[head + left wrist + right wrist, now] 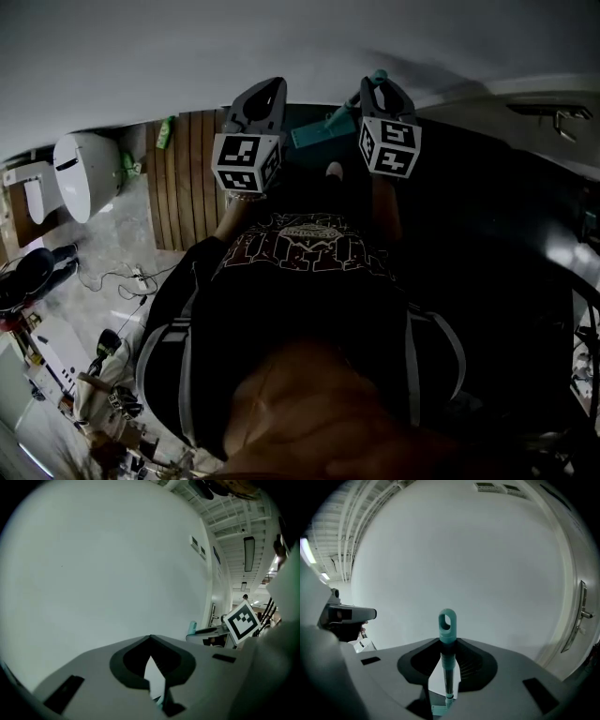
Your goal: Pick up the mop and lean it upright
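I have the teal mop handle [448, 665] standing upright between the jaws of my right gripper [447, 641], which is shut on it. The handle's hanging loop [447, 613] sticks up above the fingertips, close to the white wall. In the head view the right gripper [375, 84] is raised in front of the person's chest, with the teal mop head [319, 134] down on the floor by the wall. The left gripper [275, 84] is raised beside it, about a hand's width to the left. Its jaws [150, 639] meet at the tips with nothing between them.
A white wall [117, 559] fills the space right ahead of both grippers. A slatted wooden mat [187, 178] lies on the floor at the left, with a white rounded appliance [84, 173] and loose cables [131, 277] beyond it. A door handle [581, 613] shows at the far right.
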Available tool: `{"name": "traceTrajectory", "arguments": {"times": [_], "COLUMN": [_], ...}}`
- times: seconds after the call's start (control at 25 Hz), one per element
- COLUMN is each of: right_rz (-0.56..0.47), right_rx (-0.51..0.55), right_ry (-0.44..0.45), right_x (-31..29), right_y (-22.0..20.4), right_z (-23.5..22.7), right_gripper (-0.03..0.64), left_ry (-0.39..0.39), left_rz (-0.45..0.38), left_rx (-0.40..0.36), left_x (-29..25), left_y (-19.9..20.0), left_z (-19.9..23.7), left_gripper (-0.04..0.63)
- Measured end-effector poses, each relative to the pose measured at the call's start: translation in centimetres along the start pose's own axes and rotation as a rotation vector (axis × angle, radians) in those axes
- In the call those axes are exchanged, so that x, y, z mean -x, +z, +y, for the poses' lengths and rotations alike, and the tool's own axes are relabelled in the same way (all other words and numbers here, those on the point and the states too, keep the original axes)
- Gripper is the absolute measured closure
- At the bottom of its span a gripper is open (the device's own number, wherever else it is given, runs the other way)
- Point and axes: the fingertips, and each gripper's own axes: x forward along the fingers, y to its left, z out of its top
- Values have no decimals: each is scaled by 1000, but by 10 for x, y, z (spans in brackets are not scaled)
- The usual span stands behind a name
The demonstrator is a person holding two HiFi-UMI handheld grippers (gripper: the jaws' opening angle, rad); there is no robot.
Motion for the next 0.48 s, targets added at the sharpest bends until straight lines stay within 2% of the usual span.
{"name": "traceTrajectory", "arguments": {"times": [0.48], "right_rz": [30], "right_rx": [33], "right_ry": [29], "right_x": [-28], "right_y": [-8], "right_z": [-7], "right_gripper": [506], "left_ry": [76], "left_rz": [2], "left_rx": [21], "left_x": [-1], "left_y": [-2], "left_z": [15], "left_gripper": [551]}}
